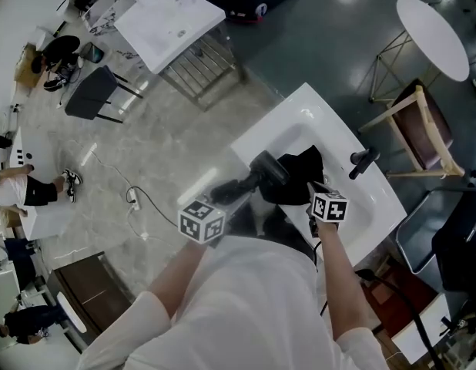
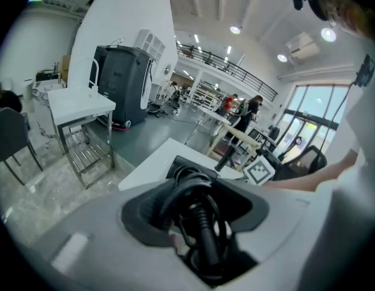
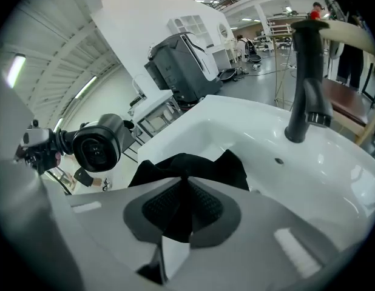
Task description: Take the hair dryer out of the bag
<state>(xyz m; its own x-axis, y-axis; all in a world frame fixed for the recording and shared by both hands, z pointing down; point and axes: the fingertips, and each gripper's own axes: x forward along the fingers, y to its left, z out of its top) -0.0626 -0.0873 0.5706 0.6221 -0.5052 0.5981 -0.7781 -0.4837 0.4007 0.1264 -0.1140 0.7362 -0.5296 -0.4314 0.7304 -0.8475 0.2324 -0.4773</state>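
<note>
The left tool (image 2: 199, 217) is clamped on the handle end of the hair dryer (image 1: 257, 177), with the black cord stub and handle standing between its jaws. The right tool (image 3: 182, 214) has its jaws nearly together on a fold of the black bag (image 3: 193, 165), pinching the cloth.

The bag lies slumped in the white sink (image 3: 248, 126), directly ahead of and below the right tool. From that tool, the hair dryer hangs up and to the left. Its round mouth faces back toward the tool, and it looks apart from the cloth.

In the head view, the hair dryer's long axis runs from the left tool's grip toward the bag, so its head is the end nearest the bag's edge. It appears to be out of the bag already. The left tool is the one that bears it, so drawing it further away along that axis, away from the right tool, would clear it fully.
</note>
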